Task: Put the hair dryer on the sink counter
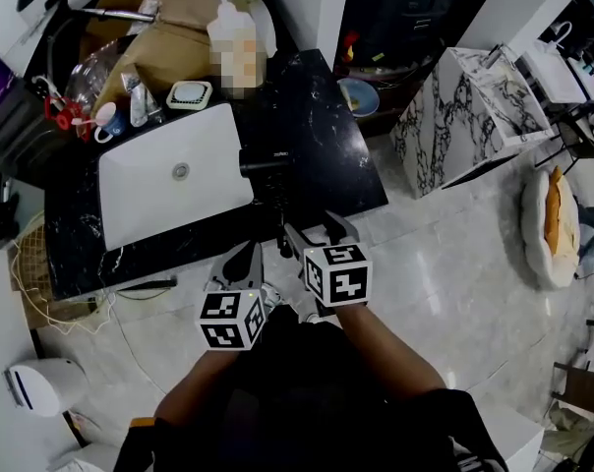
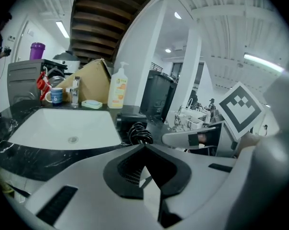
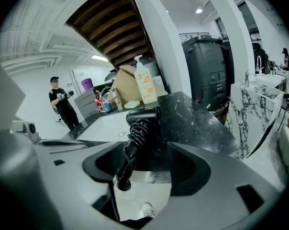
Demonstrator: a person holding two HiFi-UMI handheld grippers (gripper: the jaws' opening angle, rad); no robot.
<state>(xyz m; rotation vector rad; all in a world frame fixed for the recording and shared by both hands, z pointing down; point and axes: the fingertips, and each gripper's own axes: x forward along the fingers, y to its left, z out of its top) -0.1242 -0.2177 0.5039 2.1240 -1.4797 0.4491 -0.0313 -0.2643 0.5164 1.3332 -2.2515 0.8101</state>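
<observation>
The black hair dryer lies on the black marble counter just right of the white sink. Its handle, wrapped in its coiled cord, sticks out over the counter's front edge. My right gripper is open, one jaw on each side of the handle and neither pad pressing on it; the plug hangs between the jaws. My left gripper is shut and empty, below the counter edge to the left. The left gripper view shows the hair dryer ahead beside the sink.
A soap bottle, a soap dish, a mug and a cardboard box crowd the counter's back. A marble-patterned stand is to the right. A person stands far off to the left.
</observation>
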